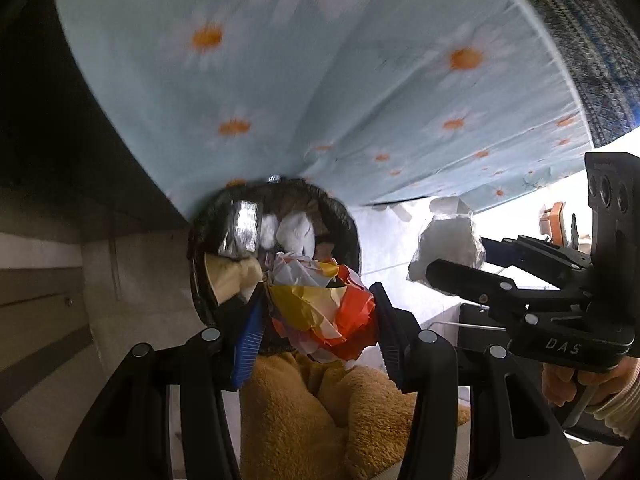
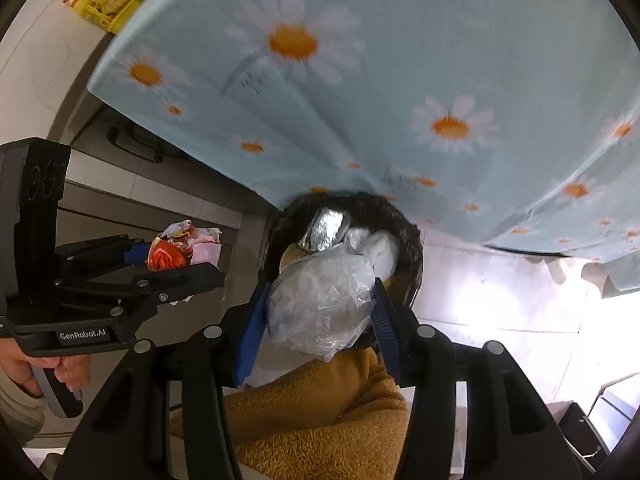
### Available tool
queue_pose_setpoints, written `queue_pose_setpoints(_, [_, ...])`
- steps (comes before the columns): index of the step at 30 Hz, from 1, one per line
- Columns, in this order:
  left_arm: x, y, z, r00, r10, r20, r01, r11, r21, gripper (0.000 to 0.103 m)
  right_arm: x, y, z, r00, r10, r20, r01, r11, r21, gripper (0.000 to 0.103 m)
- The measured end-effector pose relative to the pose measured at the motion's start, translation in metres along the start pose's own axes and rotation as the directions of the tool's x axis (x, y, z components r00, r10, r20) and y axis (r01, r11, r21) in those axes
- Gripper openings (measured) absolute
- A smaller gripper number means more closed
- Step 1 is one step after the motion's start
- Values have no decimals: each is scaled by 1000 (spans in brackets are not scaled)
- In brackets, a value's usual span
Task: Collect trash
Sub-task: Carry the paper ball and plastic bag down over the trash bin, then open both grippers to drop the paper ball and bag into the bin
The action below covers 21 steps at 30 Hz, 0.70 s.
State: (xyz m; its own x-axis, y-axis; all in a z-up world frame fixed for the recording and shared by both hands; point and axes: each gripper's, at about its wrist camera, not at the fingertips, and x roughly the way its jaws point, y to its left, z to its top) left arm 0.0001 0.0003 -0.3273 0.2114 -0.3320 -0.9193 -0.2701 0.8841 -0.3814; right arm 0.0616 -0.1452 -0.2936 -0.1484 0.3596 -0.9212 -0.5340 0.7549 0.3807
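Note:
My left gripper [image 1: 316, 316] is shut on a crumpled red, yellow and white wrapper [image 1: 320, 312] and holds it over the near rim of a black-lined trash bin [image 1: 200, 240]. The bin holds a silver foil piece [image 1: 242, 232], white paper and other trash. My right gripper [image 2: 318, 312] is shut on a crumpled clear plastic bag [image 2: 320, 304] just above the same bin [image 2: 412, 240]. The right gripper also shows in the left wrist view [image 1: 448, 264], holding the bag [image 1: 448, 236]. The left gripper shows in the right wrist view [image 2: 180, 256], with the wrapper [image 2: 176, 248].
A table with a light blue daisy-print cloth [image 1: 300, 80] overhangs the far side of the bin; the cloth also shows in the right wrist view [image 2: 360, 100]. The person's brown fleece clothing [image 1: 320, 420] is right below the grippers. Cabinet drawers [image 2: 140, 184] stand at the left.

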Motion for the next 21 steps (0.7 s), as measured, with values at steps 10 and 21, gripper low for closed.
queue_pose_setpoints(10, [43, 16, -19, 997, 3, -75, -7, 999, -47, 51, 39, -22, 1, 999, 11, -42, -8, 997, 82, 51])
queue_pose_setpoints(21, [35, 16, -10, 998, 51, -37, -54, 996, -69, 78, 27, -32, 7, 999, 52, 5, -52, 991, 123, 66])
